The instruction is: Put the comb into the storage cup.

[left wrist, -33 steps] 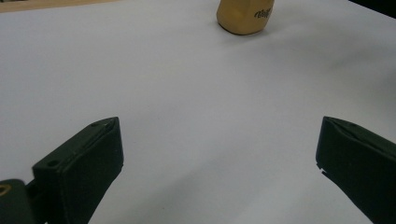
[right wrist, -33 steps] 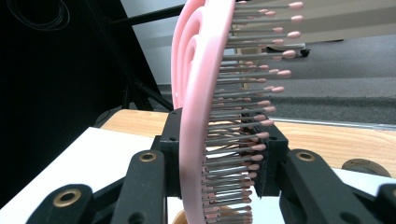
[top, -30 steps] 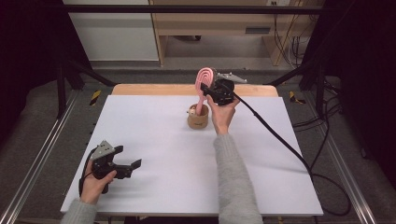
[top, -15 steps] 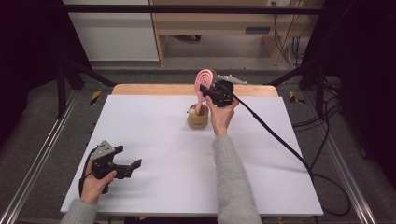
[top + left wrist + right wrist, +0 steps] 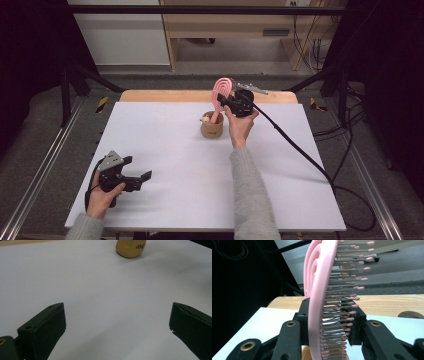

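A pink hairbrush stands upright at the table's far middle, and my right gripper is shut on its head. In the right gripper view the jaws press on the brush from both sides, back and bristles, at my right gripper. Its handle runs down into a small brown cup, where a pale object also sticks out. Near the front left corner my left gripper rests open with nothing between its jaws. The left gripper view has my left gripper over bare white table and the cup far ahead.
The white tabletop ends in a wooden strip at the back. A black cable trails from the right gripper across the table's right side to the floor. Metal rails run along both sides.
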Demonstrator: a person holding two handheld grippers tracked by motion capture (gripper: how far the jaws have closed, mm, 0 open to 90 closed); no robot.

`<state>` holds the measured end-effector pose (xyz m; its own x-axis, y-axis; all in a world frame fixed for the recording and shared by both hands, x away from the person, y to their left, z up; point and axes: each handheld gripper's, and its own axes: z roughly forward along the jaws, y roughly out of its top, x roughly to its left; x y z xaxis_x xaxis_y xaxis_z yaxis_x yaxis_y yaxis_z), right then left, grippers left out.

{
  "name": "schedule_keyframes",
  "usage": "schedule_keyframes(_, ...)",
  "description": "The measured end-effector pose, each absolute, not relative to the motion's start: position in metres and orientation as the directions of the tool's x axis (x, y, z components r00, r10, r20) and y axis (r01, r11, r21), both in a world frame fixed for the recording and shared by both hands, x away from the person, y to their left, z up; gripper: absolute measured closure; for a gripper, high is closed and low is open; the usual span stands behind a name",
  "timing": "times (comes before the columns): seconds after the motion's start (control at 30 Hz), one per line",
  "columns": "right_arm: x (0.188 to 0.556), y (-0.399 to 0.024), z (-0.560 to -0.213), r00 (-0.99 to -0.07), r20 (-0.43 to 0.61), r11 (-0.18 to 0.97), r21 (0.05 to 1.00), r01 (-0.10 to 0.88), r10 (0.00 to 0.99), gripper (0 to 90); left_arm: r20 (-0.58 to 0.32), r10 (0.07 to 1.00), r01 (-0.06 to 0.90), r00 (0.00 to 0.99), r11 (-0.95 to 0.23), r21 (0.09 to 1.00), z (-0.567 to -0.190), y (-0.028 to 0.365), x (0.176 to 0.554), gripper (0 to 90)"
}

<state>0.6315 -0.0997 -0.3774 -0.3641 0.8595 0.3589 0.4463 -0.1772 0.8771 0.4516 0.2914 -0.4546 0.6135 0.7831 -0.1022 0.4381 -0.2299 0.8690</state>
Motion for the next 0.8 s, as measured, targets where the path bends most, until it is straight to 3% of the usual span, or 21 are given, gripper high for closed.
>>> schedule_keyframes(0.8,0.629,-0.110,-0.381,-0.337,0.367,-0.192,0.870,0.453,0.867,61.9,-0.100,0.784,0.439,0.613,-0.232,0.868,-0.455,0.290,0.452,0.8)
